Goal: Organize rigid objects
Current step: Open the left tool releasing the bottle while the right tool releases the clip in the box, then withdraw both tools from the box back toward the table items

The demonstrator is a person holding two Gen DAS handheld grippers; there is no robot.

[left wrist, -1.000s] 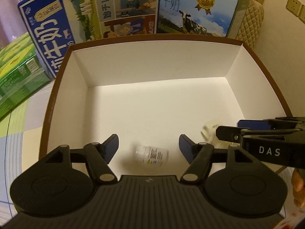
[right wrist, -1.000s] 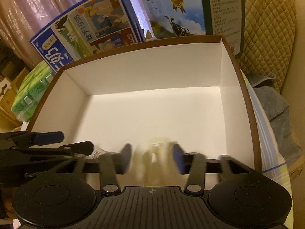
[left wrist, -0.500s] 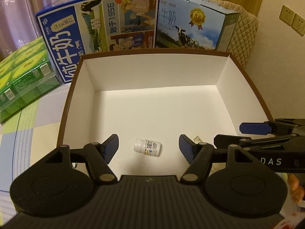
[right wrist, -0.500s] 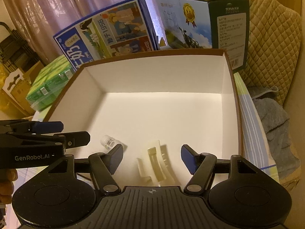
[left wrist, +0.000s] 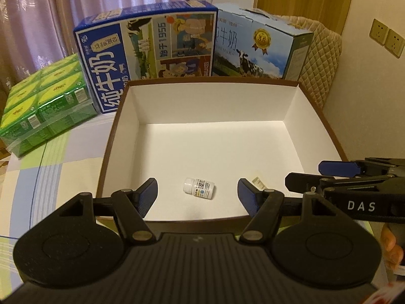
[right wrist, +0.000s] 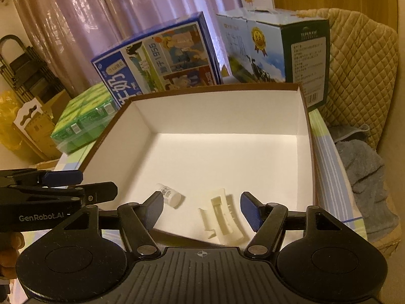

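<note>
My left gripper (left wrist: 197,193) hangs spread and empty at the near edge of the box (left wrist: 121,116). The small bottle (left wrist: 199,188) lies on its side on the box floor, straight ahead between the fingers, long axis crosswise, cap to the left. My right gripper (right wrist: 201,207) is likewise spread and empty; the cream clip (right wrist: 225,215) lies just ahead of it, long axis roughly lengthwise. In my judgement, each item falls to its own nearer gripper.

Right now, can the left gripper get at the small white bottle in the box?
Probably yes. The left gripper is open, the small white bottle lies on its side on the box floor between its fingers, and nothing blocks it.
</note>
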